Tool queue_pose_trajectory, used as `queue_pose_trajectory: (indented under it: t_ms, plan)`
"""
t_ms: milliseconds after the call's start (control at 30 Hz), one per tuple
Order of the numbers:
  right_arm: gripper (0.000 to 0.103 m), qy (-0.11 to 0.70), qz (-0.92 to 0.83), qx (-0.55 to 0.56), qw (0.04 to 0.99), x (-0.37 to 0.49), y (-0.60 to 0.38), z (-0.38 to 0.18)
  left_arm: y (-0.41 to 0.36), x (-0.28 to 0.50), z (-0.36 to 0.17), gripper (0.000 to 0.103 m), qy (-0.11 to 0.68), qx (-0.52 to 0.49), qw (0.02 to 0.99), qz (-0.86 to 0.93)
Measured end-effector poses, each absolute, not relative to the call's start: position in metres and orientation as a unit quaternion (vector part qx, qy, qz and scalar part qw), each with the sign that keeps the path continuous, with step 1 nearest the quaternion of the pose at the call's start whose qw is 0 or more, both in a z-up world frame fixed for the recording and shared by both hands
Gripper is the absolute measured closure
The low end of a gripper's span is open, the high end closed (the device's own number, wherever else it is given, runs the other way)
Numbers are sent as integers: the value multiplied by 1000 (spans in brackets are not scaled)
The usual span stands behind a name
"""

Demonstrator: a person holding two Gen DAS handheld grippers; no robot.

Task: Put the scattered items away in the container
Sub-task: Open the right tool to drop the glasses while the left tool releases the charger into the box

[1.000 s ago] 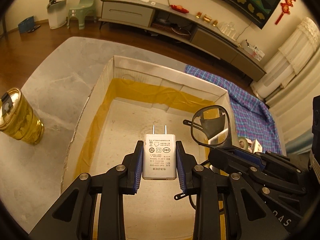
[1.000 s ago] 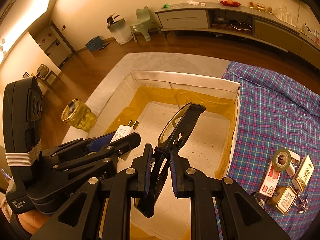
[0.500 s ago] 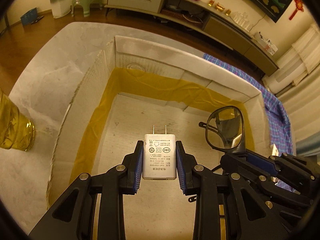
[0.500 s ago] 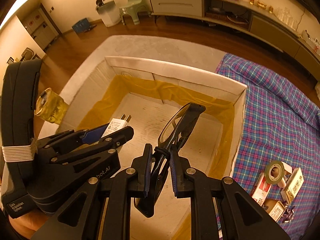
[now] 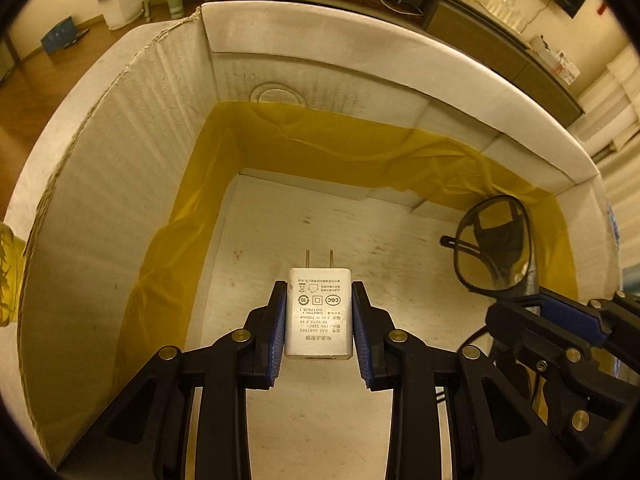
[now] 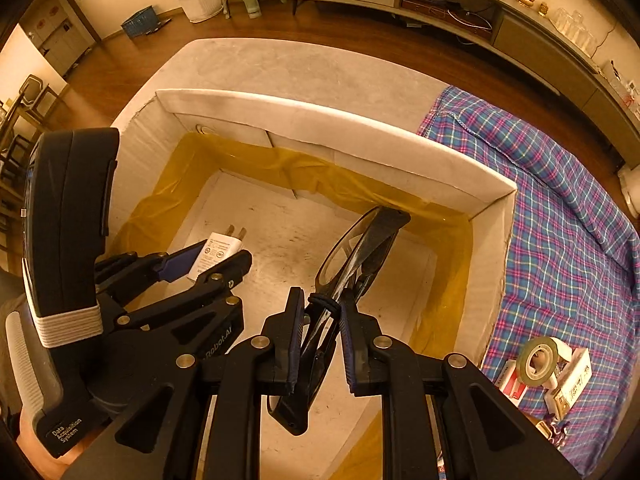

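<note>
A white plug-in charger [image 5: 319,316] is pinched between the blue pads of my left gripper [image 5: 319,286], prongs pointing away, low inside the white cardboard box [image 5: 320,60] above its floor. Beside it to the right, black folded glasses [image 5: 494,252] stand up from my right gripper [image 5: 520,308]. In the right wrist view my right gripper [image 6: 320,296] is shut on the glasses [image 6: 360,248], one lens poking up past the fingers, also inside the box [image 6: 340,120]. The left gripper [image 6: 216,256] with the charger [image 6: 219,249] is at the left there.
Yellow tape lines the box's lower inner walls. A plaid cloth [image 6: 560,200] lies right of the box with a tape roll [image 6: 538,362] and small cartons [image 6: 572,376] on it. A yellow-filled jar [image 5: 8,272] stands outside the box's left wall.
Both grippers have sunk into the box and tipped more steeply down; the box walls now fill the views. The charger and the glasses stay gripped as before.
</note>
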State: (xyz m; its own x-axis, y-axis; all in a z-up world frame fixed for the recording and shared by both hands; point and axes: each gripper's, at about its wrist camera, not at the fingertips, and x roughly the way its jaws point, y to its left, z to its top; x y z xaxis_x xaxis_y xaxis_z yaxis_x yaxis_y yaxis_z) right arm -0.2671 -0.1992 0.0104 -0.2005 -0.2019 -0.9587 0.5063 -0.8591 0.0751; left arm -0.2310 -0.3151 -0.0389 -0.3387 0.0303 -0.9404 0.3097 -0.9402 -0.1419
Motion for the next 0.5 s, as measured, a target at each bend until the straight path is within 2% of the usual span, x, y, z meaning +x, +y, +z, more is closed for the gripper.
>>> queue_pose_trajectory:
  t_ms: [133, 267, 500]
  plan:
    - [82, 118, -763, 594, 229, -269, -198, 10, -318, -233, -40, 71, 153, 570, 81, -803]
    - [82, 110, -766, 589, 232, -266, -194, 15, -316, -230, -38, 63, 155, 571, 70, -803]
    - [80, 92, -769, 587, 236, -254, -184, 26, -309, -213, -23, 62, 143, 569, 68, -807]
